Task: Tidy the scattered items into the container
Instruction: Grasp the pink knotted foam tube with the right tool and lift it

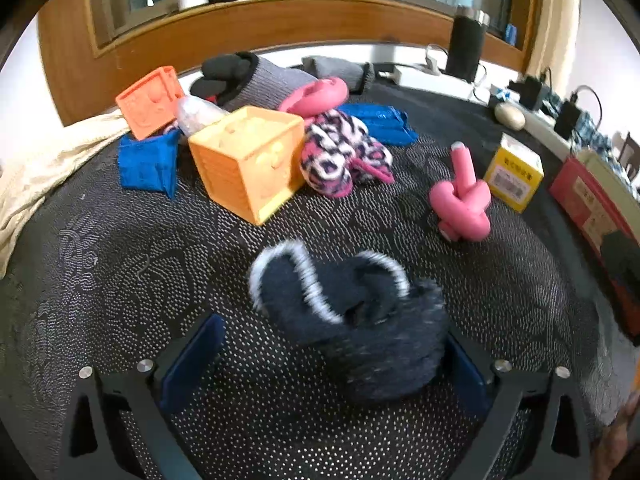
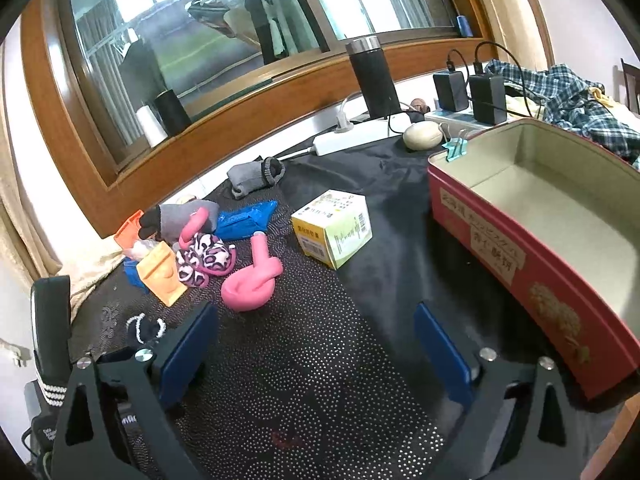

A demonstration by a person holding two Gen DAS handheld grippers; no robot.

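My left gripper (image 1: 332,364) angled steeply down, jaws spread wide, blue pads (image 1: 192,364) not pressing on anything. My right gripper (image 2: 316,352) tilted down more shallowly, jaws equally wide, nothing between its pads (image 2: 440,356).

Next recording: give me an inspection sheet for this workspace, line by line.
Surface: black dotted cloth over the table.
Job's things: red tin open, nothing seen inside; dark fuzzy sock, pink knotted toy, yellow box, orange cube, leopard-print sock all lie outside it.
Clutter: grey gloves, blue pieces, black flask.
Grippers: left gripper open, sock between its fingers but not clamped; right gripper open over bare cloth.
Cables: power strip with plugged chargers and leads.
Surroundings: wooden-framed window, plaid cloth.
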